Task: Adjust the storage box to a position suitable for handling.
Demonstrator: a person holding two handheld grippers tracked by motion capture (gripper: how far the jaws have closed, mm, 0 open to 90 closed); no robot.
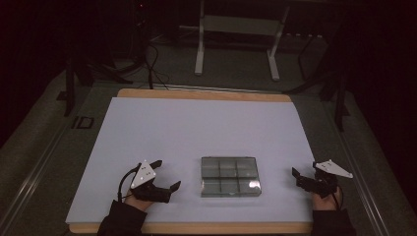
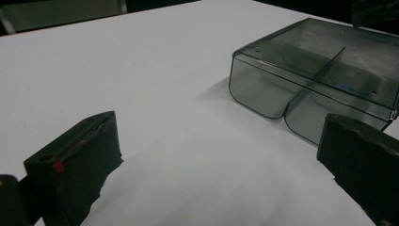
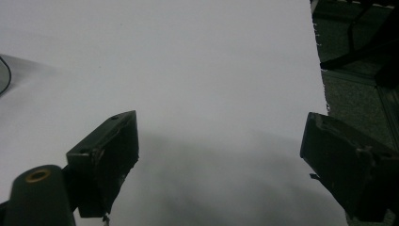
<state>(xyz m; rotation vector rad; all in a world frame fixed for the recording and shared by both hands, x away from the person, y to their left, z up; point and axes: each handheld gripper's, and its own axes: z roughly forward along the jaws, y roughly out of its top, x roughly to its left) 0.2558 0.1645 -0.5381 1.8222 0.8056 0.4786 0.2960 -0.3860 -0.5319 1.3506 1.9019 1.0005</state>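
A smoky clear plastic box (image 1: 230, 176) with several compartments lies shut and flat on the white sheet (image 1: 196, 128), near the front middle. My left gripper (image 1: 167, 173) rests to the left of it, open, with nothing between its jaws. In the left gripper view the box (image 2: 315, 70) sits ahead and to the right of the open left gripper (image 2: 219, 155), a short gap away. My right gripper (image 1: 305, 168) lies to the right of the box near the sheet's right edge, open and empty. In the right gripper view the right gripper (image 3: 226, 150) has only bare white sheet between its jaws.
The sheet covers a wooden board (image 1: 204, 93) whose edge shows at the back and front. Beyond it stand white frame legs (image 1: 199, 54) and cables (image 1: 152, 64) on a dark floor. The sheet's right edge (image 3: 322, 70) lies close to the right gripper.
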